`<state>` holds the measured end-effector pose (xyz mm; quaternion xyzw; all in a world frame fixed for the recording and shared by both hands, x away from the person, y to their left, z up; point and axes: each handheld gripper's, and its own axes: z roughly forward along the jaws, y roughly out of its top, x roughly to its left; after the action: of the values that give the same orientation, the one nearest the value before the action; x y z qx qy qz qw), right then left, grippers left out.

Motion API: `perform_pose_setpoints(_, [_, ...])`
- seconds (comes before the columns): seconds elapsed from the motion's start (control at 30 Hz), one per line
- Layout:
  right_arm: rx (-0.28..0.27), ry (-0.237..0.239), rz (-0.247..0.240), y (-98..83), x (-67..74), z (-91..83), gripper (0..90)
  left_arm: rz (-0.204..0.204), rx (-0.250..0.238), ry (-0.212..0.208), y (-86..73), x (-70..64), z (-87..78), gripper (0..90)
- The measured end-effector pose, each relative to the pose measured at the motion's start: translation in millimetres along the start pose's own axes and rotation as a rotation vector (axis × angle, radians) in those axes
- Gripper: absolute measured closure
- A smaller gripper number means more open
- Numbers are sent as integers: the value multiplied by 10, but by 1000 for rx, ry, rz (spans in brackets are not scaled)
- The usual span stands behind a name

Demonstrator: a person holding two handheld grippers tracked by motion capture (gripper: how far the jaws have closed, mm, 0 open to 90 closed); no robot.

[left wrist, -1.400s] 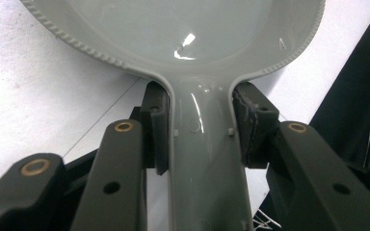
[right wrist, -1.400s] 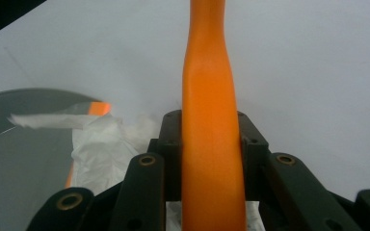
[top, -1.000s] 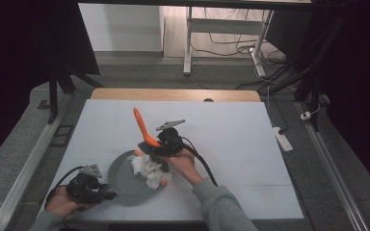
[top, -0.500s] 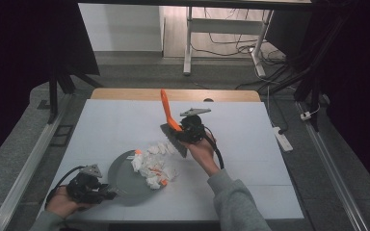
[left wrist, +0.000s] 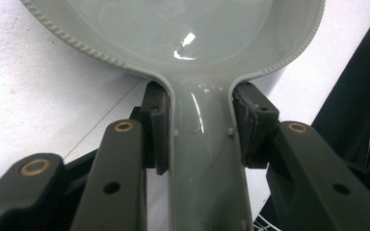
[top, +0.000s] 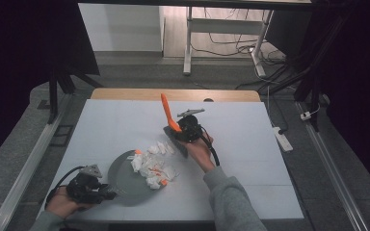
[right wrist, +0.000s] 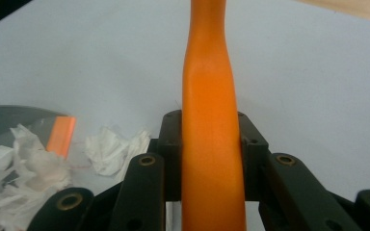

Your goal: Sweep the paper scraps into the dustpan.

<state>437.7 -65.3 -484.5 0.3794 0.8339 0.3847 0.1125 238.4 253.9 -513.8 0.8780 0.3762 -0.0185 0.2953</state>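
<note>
So here's the setup: the left gripper (top: 107, 191) sits at the near left corner of the white table (top: 250, 139), and its jaws are pinching the handle of a grey dustpan (top: 125, 175). In the left gripper view you can see the pads (left wrist: 156, 127) pressed flat against both sides of that handle, right where it widens out into the pan. The pan itself lies flat on the table, open side facing away from the person.

The right gripper (top: 173, 129) is up near the middle of the table, just past the pan. Its jaws are clamped on the orange handle (right wrist: 211, 144) of a brush (top: 165, 111), and that handle sticks up and leans away toward the far edge. There's a dark flat bit hanging under the gripper at the table end, probably the brush head, but it's too small in the high view to be sure.

The crumpled white paper scraps (top: 150, 166) are piled on the far right rim of the pan, with a few (top: 163, 147) spilling onto the table between the pan and the right gripper. A couple of small orange bits (top: 163, 182) are mixed in. In the right gripper view one loose wad (right wrist: 113, 149) sits on bare table just beside the pan's edge.
</note>
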Motion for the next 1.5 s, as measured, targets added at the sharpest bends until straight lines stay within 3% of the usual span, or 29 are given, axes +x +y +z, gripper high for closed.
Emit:
perform_pose_setpoints(0.23, [22,27,-5,-2,84,84,705,-1,0,1,1,-1,2,619])
perform_pose_setpoints(0.37, [32,66,-16,-7,225,133,705,-2,-1,2,2,-3,3,618])
perform_pose_setpoints(0.53, [40,78,-30,-11,321,132,705,-3,-1,1,7,-1,11,619])
perform_pose_setpoints(0.63, [40,120,-26,-18,403,122,705,-2,-1,2,11,-2,14,619])
perform_pose_setpoints(0.67, [43,154,-37,-27,484,124,705,-1,-1,4,13,-3,14,618])
perform_pose_setpoints(0.7, [43,154,-37,-27,484,124,705,-1,-2,6,14,-5,13,618])
perform_pose_setpoints(0.73, [55,178,-60,-46,603,134,705,-2,-3,7,14,-5,14,618])
perform_pose_setpoints(0.93, [54,247,-105,-39,823,68,704,-4,-5,3,7,-4,16,619])
perform_pose_setpoints(1.0, [-1,221,-119,49,775,-66,704,-3,-4,5,7,-4,15,618])
perform_pose_setpoints(1.03, [-1,221,-119,49,775,-66,704,-3,-4,5,7,-4,15,618])
perform_pose_setpoints(1.17, [-30,114,-113,150,536,-149,704,-3,-5,4,7,-3,16,618])
perform_pose_setpoints(1.37, [17,22,-56,141,187,7,705,-6,-7,1,4,2,20,618])
perform_pose_setpoints(1.5, [48,10,-49,112,152,102,704,-5,-7,1,3,3,18,618])
